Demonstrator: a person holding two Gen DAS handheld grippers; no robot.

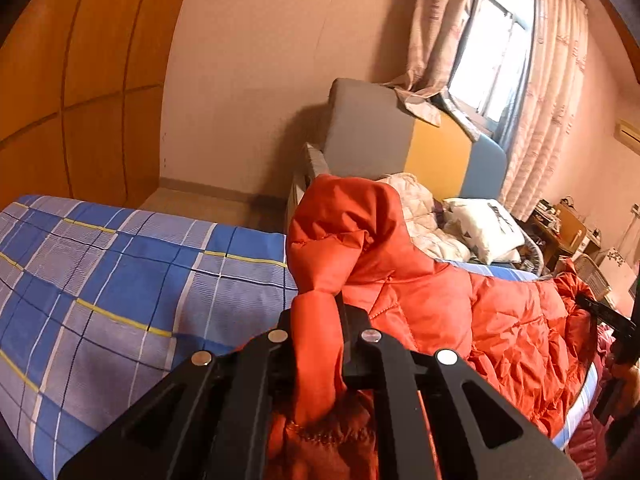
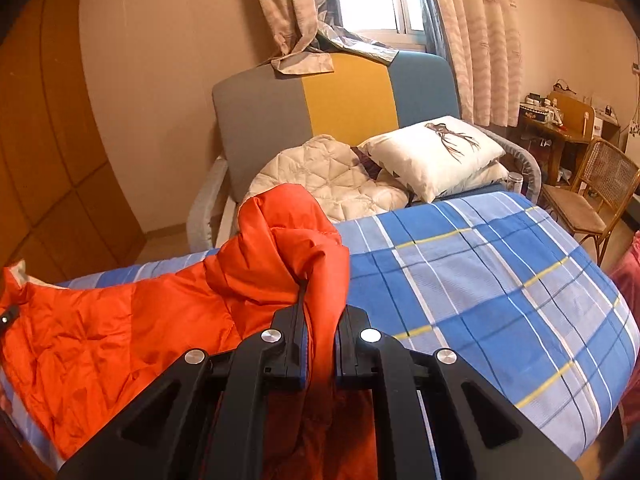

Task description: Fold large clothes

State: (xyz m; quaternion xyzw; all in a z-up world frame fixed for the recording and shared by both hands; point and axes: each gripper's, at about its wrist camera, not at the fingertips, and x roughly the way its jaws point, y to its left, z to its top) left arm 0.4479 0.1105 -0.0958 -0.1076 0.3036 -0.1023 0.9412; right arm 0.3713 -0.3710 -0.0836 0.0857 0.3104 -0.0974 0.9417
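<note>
An orange quilted down jacket (image 1: pixel 460 300) lies across a bed with a blue checked sheet (image 1: pixel 112 280). My left gripper (image 1: pixel 318 320) is shut on a bunched fold of the jacket at one end and holds it raised above the sheet. My right gripper (image 2: pixel 318 312) is shut on another raised fold of the jacket (image 2: pixel 120 328) at the opposite end. The right gripper also shows at the far right of the left wrist view (image 1: pixel 608 316). The fabric hides the fingertips of both grippers.
A grey, yellow and blue headboard (image 2: pixel 320 108) stands behind the bed with a white quilted garment (image 2: pixel 332 180) and a white pillow (image 2: pixel 436 152). A wicker chair (image 2: pixel 592 196) and cluttered desk (image 2: pixel 560 124) stand at right. A wooden wardrobe (image 1: pixel 72 92) is at left.
</note>
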